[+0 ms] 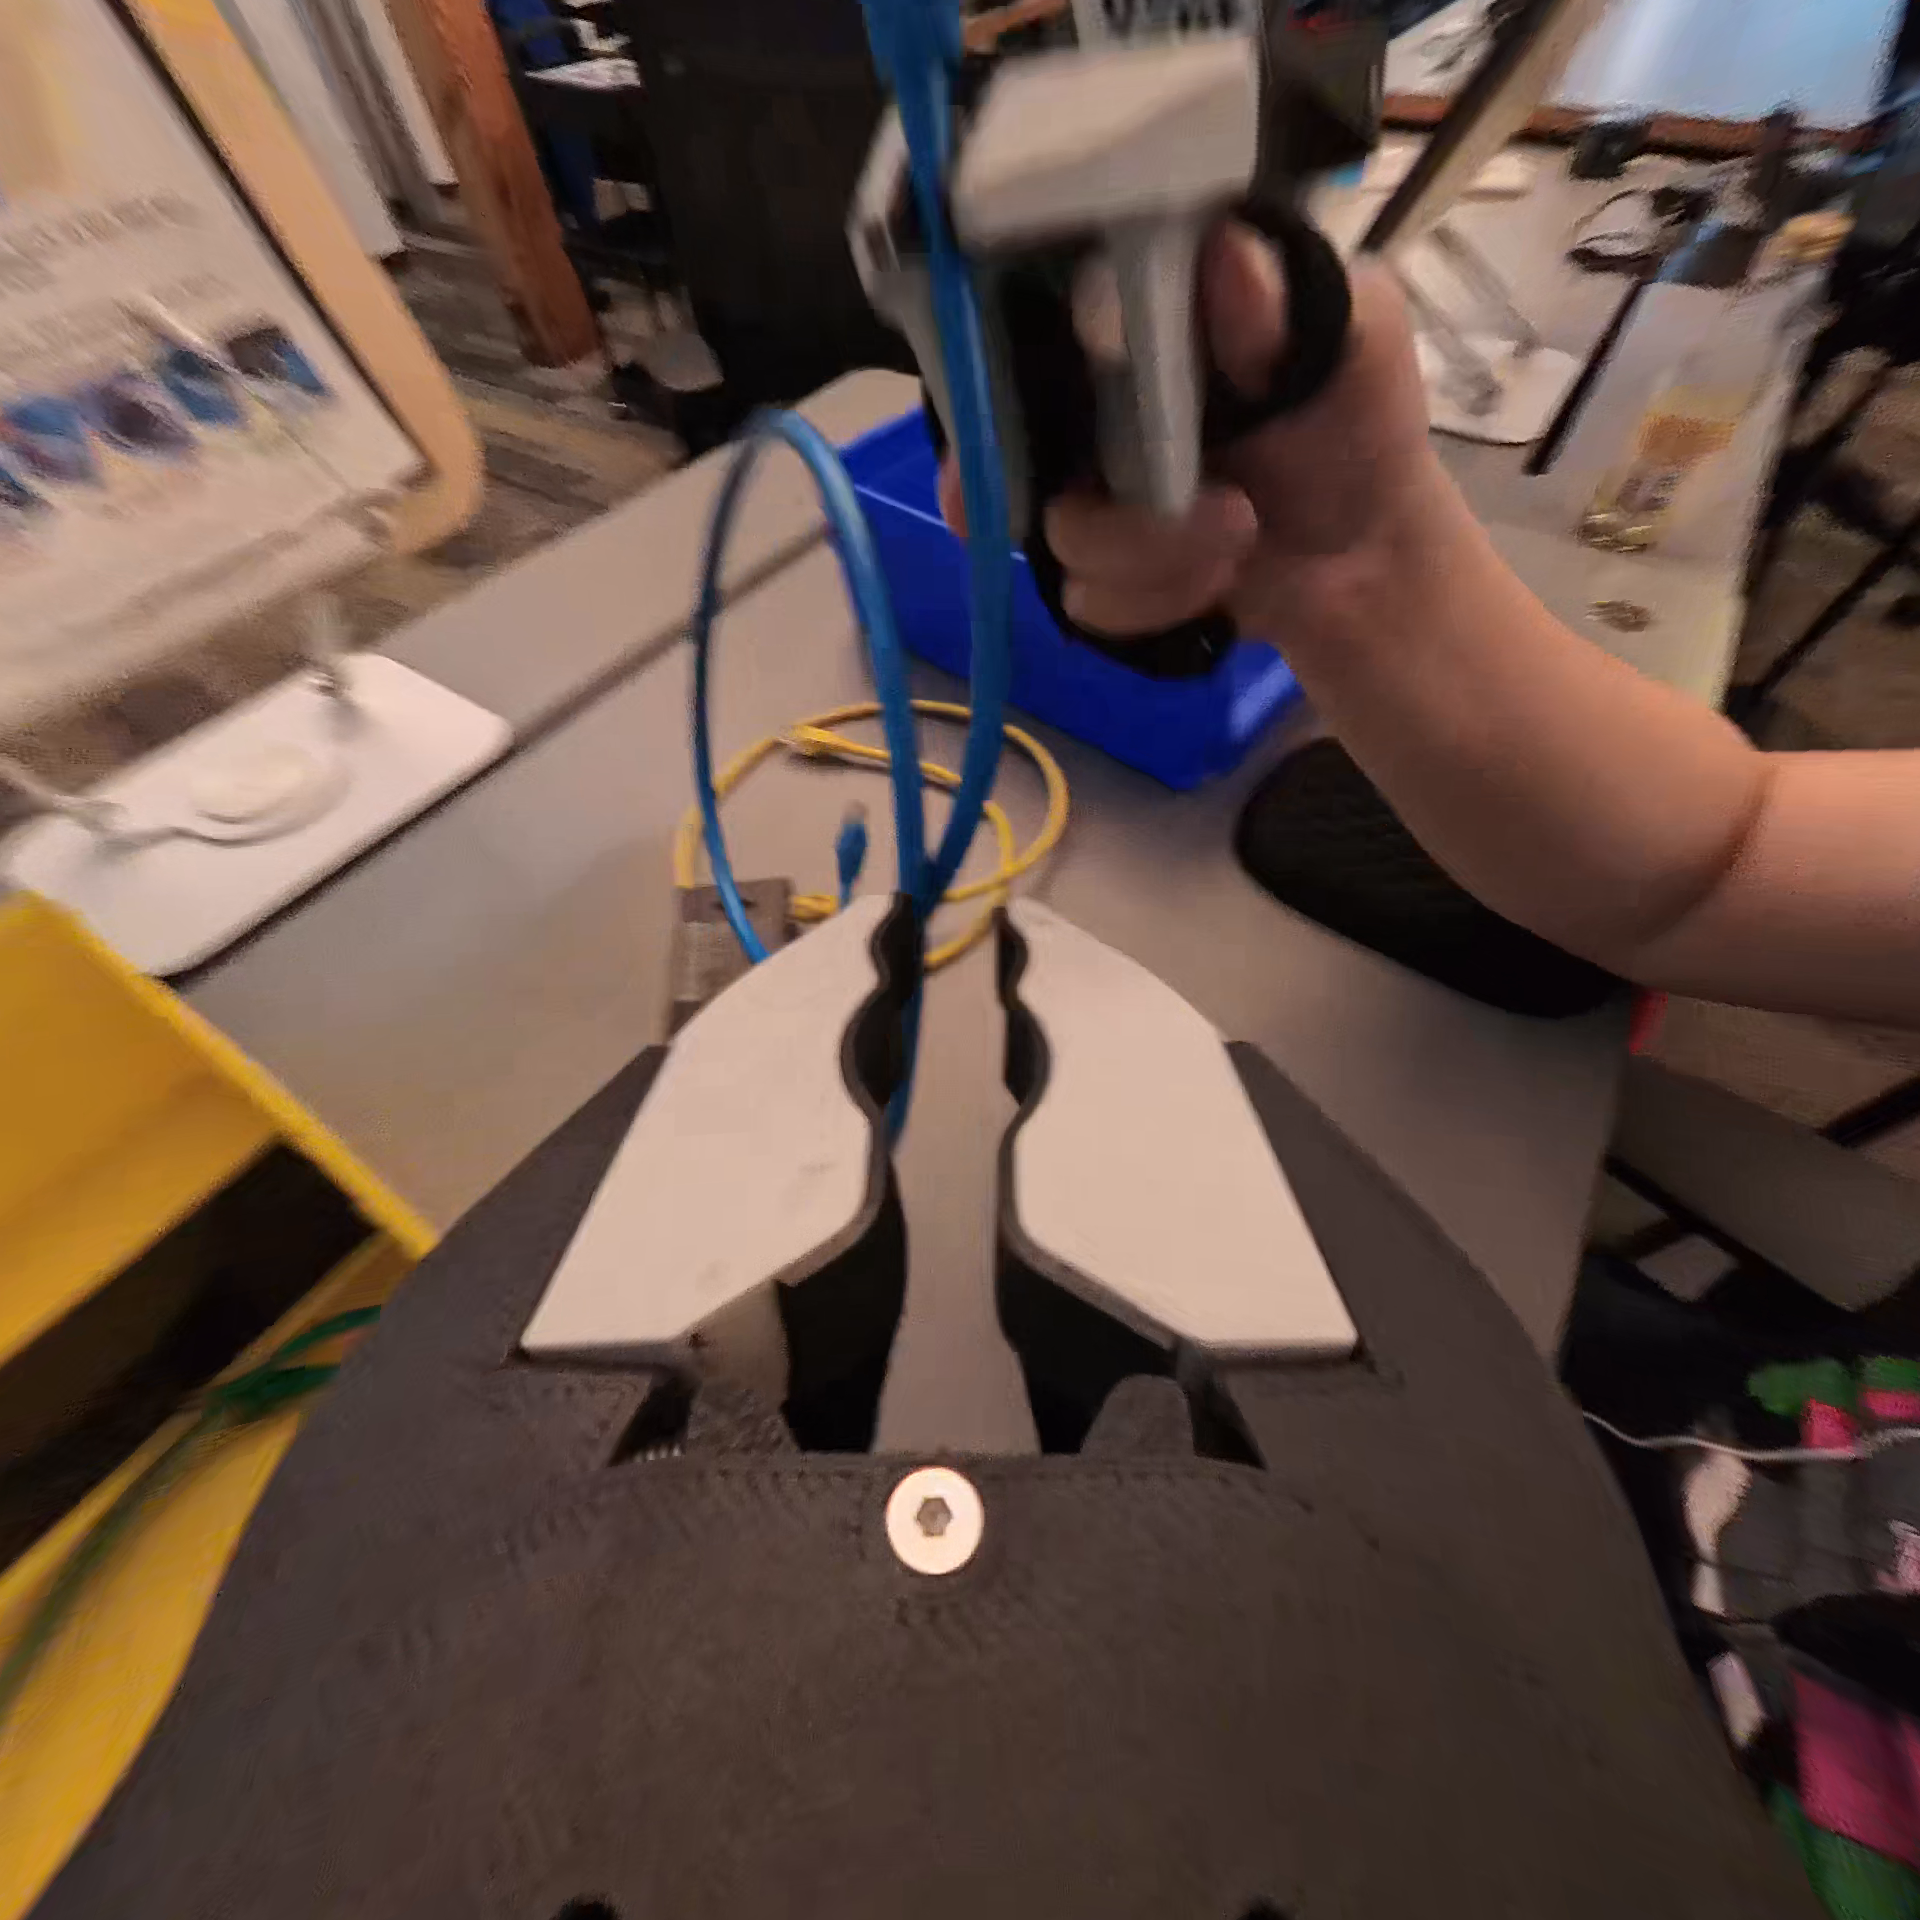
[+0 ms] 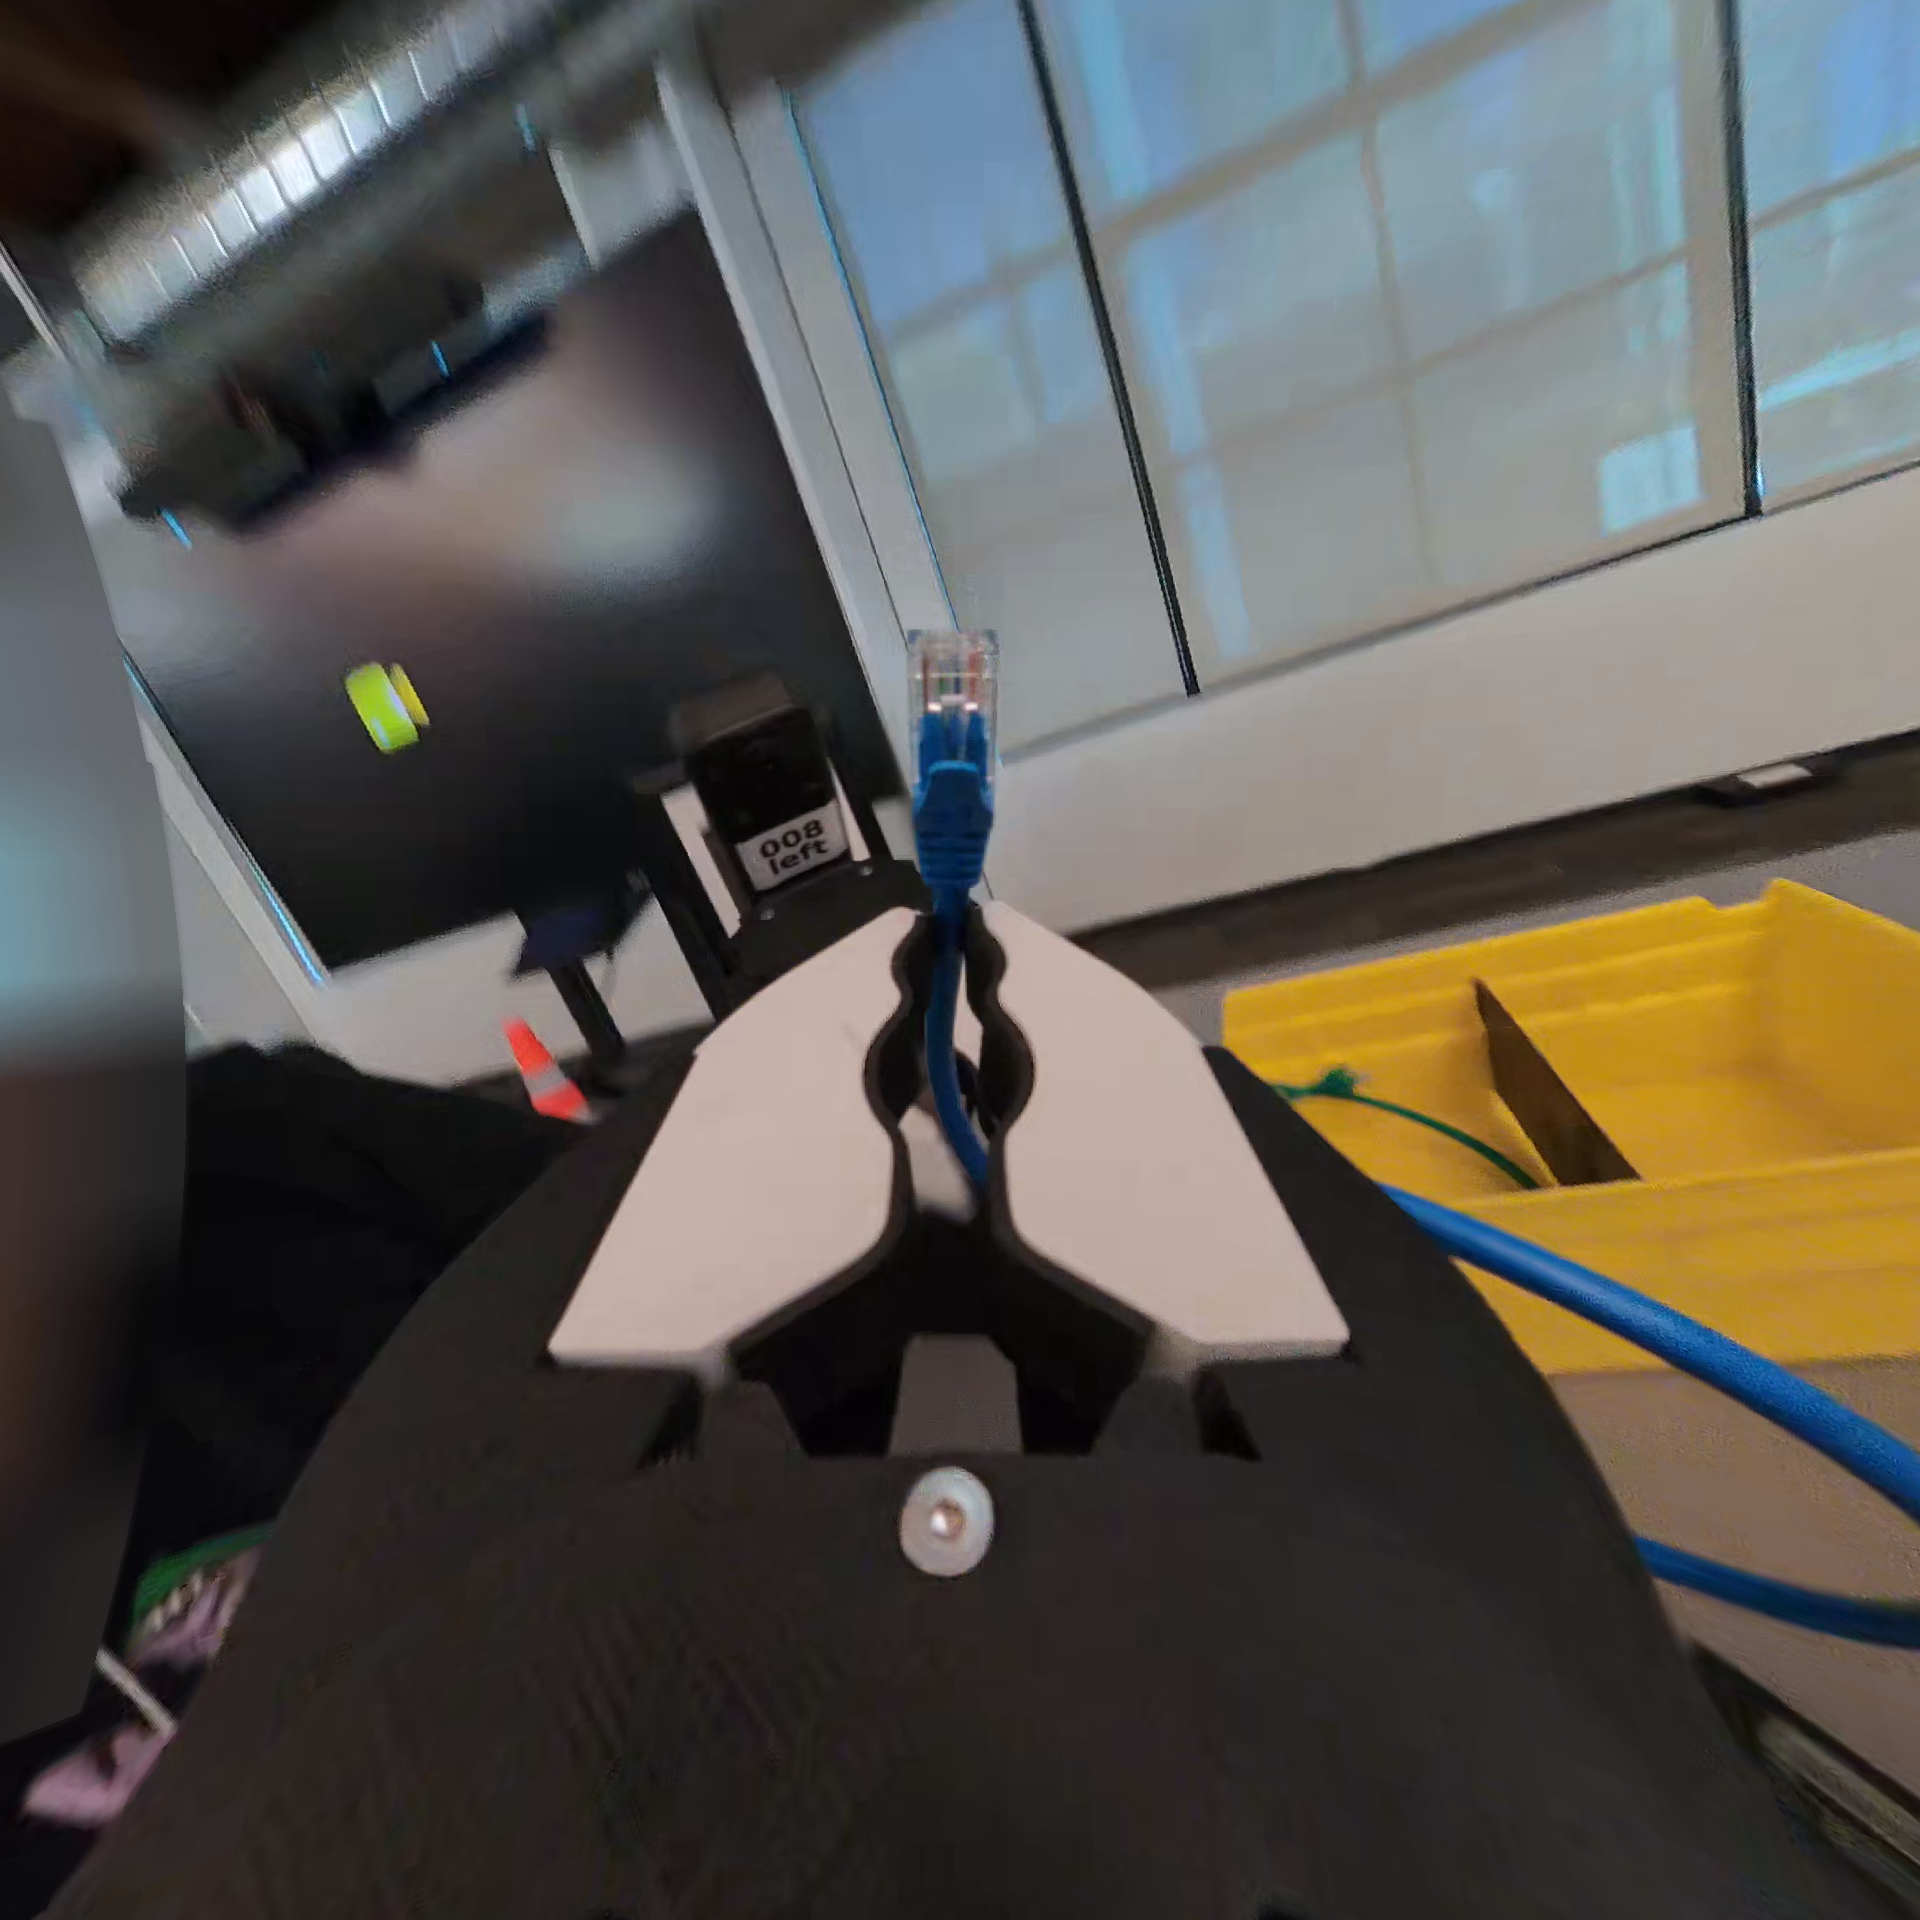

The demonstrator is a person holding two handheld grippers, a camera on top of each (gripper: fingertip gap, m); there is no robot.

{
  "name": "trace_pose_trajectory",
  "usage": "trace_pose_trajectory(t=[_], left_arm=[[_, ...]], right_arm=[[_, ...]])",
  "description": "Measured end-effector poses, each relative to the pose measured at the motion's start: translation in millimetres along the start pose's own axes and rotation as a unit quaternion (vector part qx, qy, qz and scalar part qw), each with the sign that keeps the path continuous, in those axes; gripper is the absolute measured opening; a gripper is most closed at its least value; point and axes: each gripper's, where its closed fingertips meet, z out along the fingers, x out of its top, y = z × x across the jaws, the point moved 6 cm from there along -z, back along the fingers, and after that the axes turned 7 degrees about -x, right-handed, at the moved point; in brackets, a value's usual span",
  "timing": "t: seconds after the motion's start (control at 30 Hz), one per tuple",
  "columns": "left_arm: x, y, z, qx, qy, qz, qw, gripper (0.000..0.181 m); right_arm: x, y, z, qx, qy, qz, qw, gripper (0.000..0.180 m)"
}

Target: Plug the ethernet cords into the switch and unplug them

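A: What has the right gripper (image 2: pixel 954 925) got?
B: Its white fingers pinch the blue ethernet cord (image 2: pixel 951 1049) just below the clear-tipped plug (image 2: pixel 952 686), which points up past the tips.
A: And the left gripper (image 1: pixel 954 920)?
B: Parted, with that cord (image 1: pixel 977 582) running against its left finger. Beyond lie a coiled yellow cord (image 1: pixel 1023 774) on the grey table (image 1: pixel 499 935) and a blue plastic bin (image 1: pixel 1049 644).
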Motion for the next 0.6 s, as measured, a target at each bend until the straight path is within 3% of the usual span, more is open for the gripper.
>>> trace_pose_trajectory(t=[0.13,0.37,0.6], left_arm=[[-27,1,6,-0.031,0.003,-0.034,0.999,0.052],[15,-6,-14,-0.064,0.047,0.023,0.997,0.056],[50,-7,27,-0.133,0.012,0.063,0.989,0.049]], right_arm=[[1,-10,-13,-0.050,-0.094,-0.081,0.991,0.006],[-15,-17,-31,-0.121,-0.255,-0.154,0.947,0.007],[-35,-8,-29,-0.164,-0.341,-0.186,0.907,0.007]])
